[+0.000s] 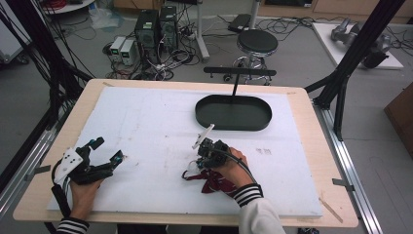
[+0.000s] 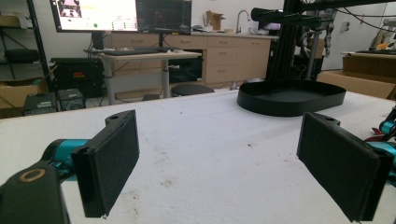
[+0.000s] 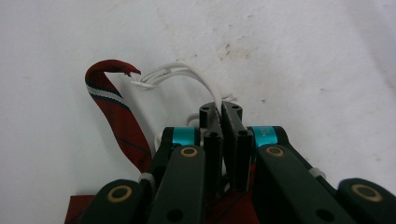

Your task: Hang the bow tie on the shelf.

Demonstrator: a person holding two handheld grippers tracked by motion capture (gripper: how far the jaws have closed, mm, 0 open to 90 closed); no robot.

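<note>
Right gripper view: the right gripper (image 3: 223, 114) has its jaws clamped on the white cord (image 3: 187, 74) of a red tie (image 3: 114, 116); the left gripper (image 2: 219, 163) jaws gape wide over the bench (image 2: 210, 140).

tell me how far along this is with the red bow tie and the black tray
Done: the right gripper has its fingers shut on the white elastic cord of the red bow tie. In hand: that grip, with the bow tie lying flat on the white foam board. Left: lifting it, probably toward the black tray, which holds nothing yet. The left gripper rests open, apart from it.
</note>
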